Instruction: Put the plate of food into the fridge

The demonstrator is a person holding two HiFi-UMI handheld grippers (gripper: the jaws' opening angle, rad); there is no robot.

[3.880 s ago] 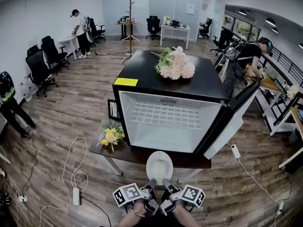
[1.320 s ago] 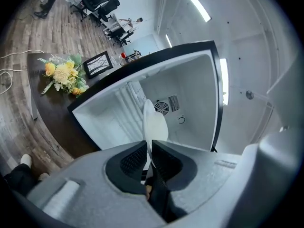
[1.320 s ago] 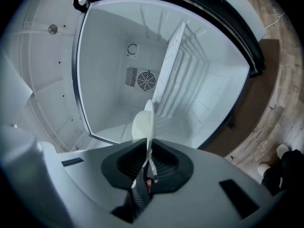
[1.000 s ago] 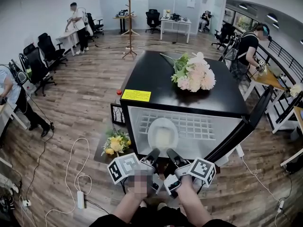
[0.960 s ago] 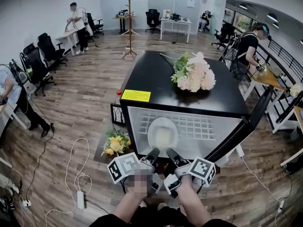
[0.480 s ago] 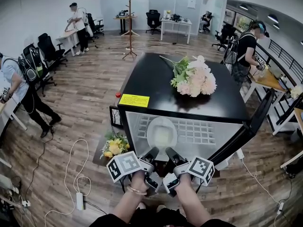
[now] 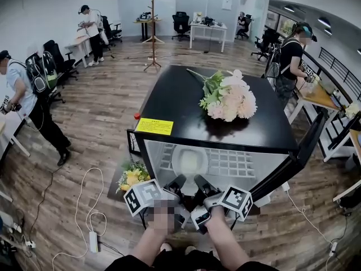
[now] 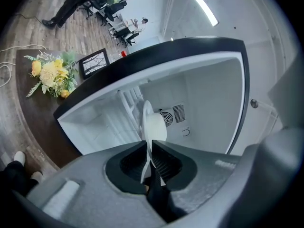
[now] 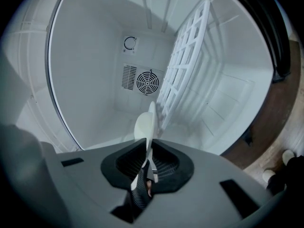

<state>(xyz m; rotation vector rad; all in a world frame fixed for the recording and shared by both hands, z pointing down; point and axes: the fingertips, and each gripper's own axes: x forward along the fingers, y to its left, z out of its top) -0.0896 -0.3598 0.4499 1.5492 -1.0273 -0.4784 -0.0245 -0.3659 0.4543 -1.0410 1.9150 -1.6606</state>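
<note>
The white plate (image 7: pixel 189 161) with pale food on it is level, just inside the mouth of the open white-lined fridge (image 7: pixel 169 151). My left gripper (image 7: pixel 179 180) is shut on the plate's near left rim and my right gripper (image 7: pixel 198 180) on its near right rim. In the left gripper view the plate (image 8: pixel 153 125) shows edge-on between the pads of the left gripper (image 8: pixel 148 151). The right gripper view has the plate (image 9: pixel 145 125) edge-on too, with the right gripper (image 9: pixel 148 153) clamped on its rim beside the wire shelf (image 9: pixel 183 70).
The fridge's black door (image 7: pixel 296 154) stands open at the right. Pink flowers (image 7: pixel 228 97) lie on the black top. Yellow flowers (image 7: pixel 132 176) and a picture frame (image 8: pixel 94 62) sit on the low dark table (image 8: pixel 33 113) left of the fridge. A fan vent (image 9: pixel 147 82) is in the back wall. People stand around the office.
Both grippers have carried the plate forward, from the fridge's front edge into its mouth. The person with a backpack at the left has walked nearer.
</note>
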